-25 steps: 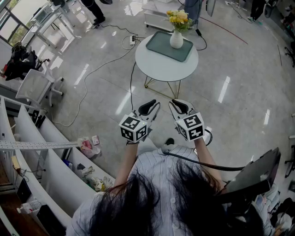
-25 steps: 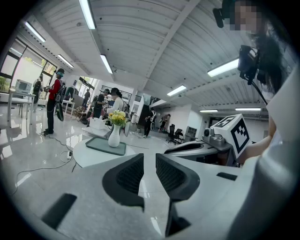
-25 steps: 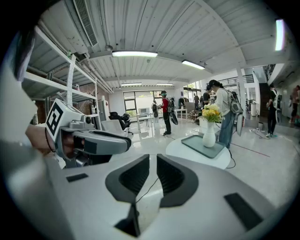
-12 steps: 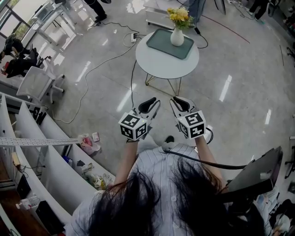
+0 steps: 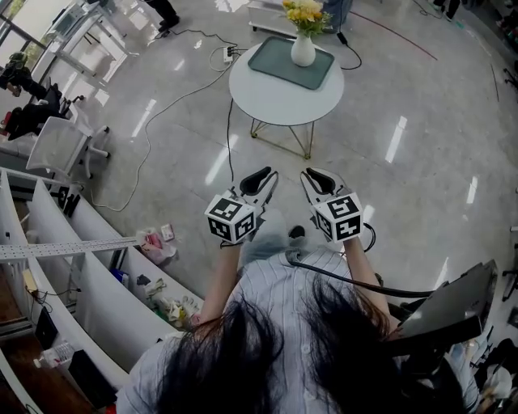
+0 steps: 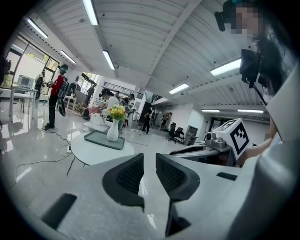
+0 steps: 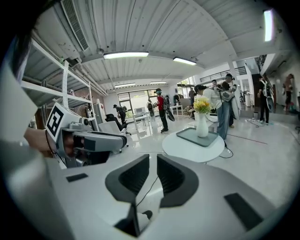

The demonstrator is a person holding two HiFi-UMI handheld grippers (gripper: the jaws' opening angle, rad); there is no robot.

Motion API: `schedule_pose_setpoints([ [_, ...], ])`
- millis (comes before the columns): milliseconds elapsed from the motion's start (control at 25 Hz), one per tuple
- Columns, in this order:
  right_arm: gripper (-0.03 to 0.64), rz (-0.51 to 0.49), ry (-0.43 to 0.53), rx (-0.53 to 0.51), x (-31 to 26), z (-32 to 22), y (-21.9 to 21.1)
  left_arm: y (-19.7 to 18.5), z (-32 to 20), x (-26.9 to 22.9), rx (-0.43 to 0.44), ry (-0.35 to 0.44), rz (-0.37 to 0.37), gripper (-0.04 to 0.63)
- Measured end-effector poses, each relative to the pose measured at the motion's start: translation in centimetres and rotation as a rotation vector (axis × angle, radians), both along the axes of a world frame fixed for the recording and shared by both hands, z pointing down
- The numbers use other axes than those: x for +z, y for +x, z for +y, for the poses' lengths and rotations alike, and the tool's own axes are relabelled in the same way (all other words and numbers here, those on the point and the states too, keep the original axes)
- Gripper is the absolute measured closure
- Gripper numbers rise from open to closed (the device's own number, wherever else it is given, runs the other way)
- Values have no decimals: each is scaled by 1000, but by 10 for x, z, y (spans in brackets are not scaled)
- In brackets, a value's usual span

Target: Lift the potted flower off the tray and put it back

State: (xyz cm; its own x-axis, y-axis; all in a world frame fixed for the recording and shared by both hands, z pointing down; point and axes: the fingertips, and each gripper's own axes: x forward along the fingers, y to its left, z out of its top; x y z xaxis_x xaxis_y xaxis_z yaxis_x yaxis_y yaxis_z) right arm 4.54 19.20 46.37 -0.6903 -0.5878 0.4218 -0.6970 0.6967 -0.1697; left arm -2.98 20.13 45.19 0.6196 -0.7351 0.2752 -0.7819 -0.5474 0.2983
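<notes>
Fingers of left gripper and right gripper sit pressed together, empty; open floor lies before round table; flower stands on tray.

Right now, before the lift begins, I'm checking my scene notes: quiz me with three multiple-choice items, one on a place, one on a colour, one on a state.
1. Where does the white vase stand? A on the floor; B on the tray on the round table; C on the bare table beside the tray.
2. What colour are the flowers? A red; B yellow; C blue.
3. How are the left gripper and right gripper? A shut, empty; B shut on the vase; C wide open.
Answers: B, its base sits inside the tray's rim; B, yellow blooms top the vase; A, each gripper view shows jaws together with nothing between, far from the table.
</notes>
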Motion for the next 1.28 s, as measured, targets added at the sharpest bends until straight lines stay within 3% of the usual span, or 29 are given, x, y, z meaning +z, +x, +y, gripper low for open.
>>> schedule_pose_setpoints([
  [480,548,-13,-25,73,10,-25,23,16,-29,8,50,-21,3,518],
  [680,549,-7,-31,87,14,-52,27,19,-61,7,56,-15,49,518],
  [1280,549,-1,-63,157,16,-162,17,8,-179,16,135,-59,25,518],
])
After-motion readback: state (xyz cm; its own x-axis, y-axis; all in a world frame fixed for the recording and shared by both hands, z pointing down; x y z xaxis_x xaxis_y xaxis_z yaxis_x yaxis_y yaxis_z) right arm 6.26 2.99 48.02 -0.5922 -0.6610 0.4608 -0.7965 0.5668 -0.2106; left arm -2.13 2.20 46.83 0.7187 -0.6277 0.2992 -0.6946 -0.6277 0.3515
